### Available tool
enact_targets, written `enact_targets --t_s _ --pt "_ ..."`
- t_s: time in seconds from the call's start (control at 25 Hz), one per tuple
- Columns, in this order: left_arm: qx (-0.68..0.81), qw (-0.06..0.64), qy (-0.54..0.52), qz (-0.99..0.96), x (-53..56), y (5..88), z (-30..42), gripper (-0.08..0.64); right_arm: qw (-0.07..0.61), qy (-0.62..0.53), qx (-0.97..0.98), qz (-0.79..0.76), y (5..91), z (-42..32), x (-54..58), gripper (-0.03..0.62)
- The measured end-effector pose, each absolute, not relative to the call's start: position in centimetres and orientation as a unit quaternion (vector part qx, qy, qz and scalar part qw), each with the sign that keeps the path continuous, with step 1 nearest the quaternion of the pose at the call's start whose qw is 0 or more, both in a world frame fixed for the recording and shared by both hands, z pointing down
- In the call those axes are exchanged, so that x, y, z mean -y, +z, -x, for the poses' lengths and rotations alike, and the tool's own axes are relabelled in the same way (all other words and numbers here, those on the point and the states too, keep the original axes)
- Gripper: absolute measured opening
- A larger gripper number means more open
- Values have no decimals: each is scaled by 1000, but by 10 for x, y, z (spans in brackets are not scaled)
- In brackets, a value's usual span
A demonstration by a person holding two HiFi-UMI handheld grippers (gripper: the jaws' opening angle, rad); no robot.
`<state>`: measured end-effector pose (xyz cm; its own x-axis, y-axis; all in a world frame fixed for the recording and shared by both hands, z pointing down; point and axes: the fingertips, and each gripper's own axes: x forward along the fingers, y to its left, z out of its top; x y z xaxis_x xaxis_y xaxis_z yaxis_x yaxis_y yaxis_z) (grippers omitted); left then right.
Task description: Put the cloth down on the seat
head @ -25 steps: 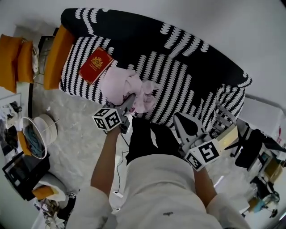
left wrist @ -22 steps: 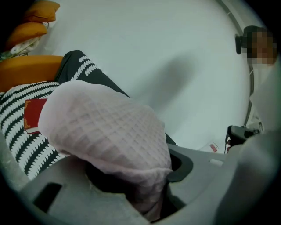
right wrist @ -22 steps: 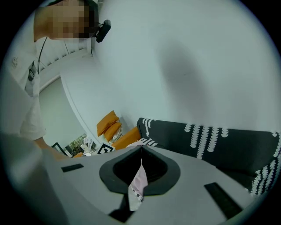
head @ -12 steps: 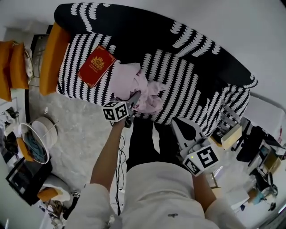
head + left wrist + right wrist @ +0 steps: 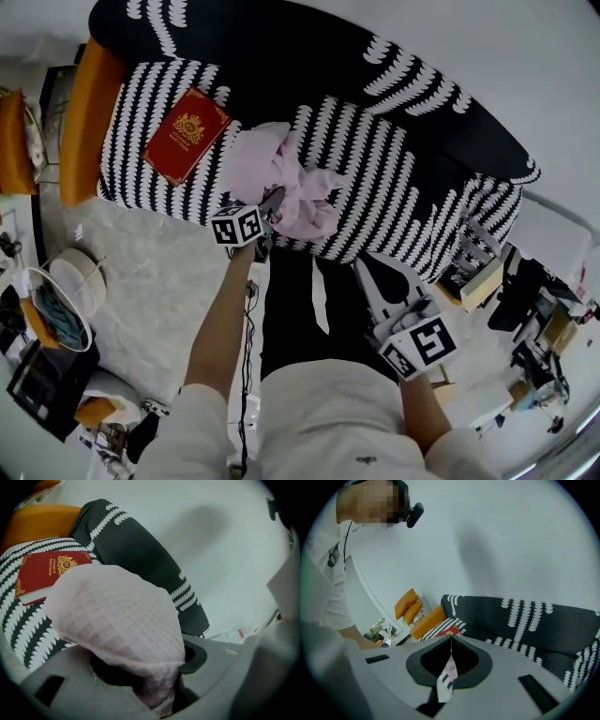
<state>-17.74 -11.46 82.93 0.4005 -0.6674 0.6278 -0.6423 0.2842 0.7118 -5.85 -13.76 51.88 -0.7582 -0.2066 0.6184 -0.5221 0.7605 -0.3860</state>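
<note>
Cloth (image 5: 286, 183) and seat have met: the striped sofa seat (image 5: 375, 187) now carries the pink quilted bundle near its front edge, just beside the red book (image 5: 185, 136) (which lies flat). The left gripper (image 5: 270, 202) has come down with the cloth from a higher carry. Its jaws have just eased a little wider, though a fold is still pinched between them. The right gripper (image 5: 375, 277) hangs closed and empty by the person's leg. Placement looks nearly done, with only the release left
</note>
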Motion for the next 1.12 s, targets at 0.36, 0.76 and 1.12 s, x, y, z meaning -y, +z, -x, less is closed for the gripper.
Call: enact_targets --t_s 0.36,0.76,1.12 --pt "547 619 46 -562 104 884 178 234 302 296 882 -206 539 59 132 8" --pt "518 670 42 -530 99 918 166 277 317 310 869 -218 549 56 126 8" --pt "496 690 13 -528 105 915 165 355 318 312 867 -224 550 62 131 8"
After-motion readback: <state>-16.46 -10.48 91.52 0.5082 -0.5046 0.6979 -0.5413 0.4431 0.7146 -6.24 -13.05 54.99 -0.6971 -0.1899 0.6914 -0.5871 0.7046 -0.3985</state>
